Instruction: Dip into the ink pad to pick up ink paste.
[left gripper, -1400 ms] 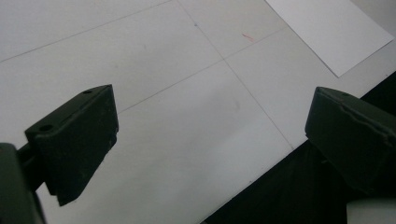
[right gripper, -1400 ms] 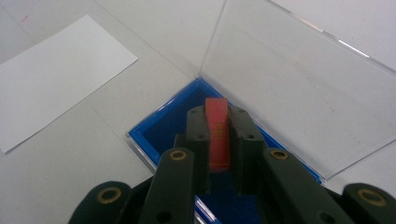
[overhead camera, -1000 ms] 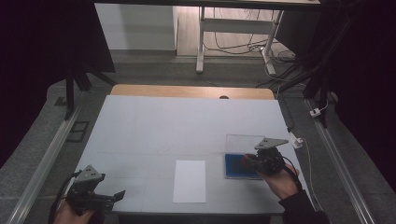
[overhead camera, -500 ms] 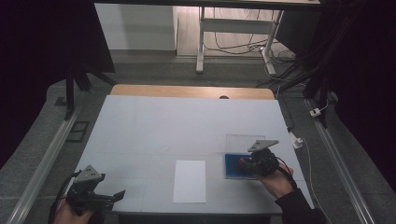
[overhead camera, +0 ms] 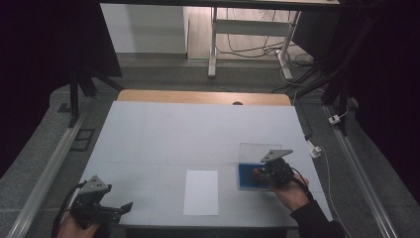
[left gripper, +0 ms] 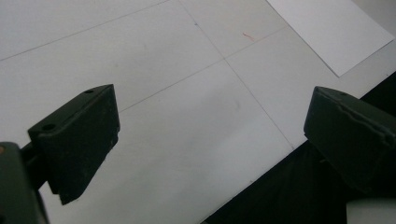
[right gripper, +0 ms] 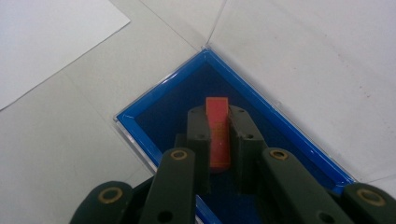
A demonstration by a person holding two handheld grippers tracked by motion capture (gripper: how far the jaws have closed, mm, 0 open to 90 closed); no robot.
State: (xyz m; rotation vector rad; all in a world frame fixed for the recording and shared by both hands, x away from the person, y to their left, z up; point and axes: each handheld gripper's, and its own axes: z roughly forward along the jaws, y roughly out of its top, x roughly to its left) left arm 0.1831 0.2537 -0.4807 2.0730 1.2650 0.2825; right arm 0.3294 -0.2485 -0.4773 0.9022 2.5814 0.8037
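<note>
A shallow blue box (overhead camera: 246, 179) lies on the white table at the front right, its clear lid (overhead camera: 255, 151) folded back behind it. My right gripper (overhead camera: 258, 174) reaches into it from the right. In the right gripper view its jaws (right gripper: 217, 116) are shut on a small red block (right gripper: 217, 128), held over the dark blue floor inside the box's rim (right gripper: 159, 95). My left gripper (overhead camera: 125, 207) sits at the table's front left corner. Its jaws (left gripper: 210, 126) stand wide open over bare tabletop, with nothing between them.
A white sheet of paper (overhead camera: 201, 192) lies at the front middle of the table, also seen as the paper (left gripper: 331, 32) and the paper (right gripper: 46, 42). The table's front edge (left gripper: 261, 182) runs just under my left gripper. A wooden strip (overhead camera: 203, 96) borders the far edge.
My right gripper has shifted a little to the left over the blue box, still holding the red block. The left gripper has stayed put.
</note>
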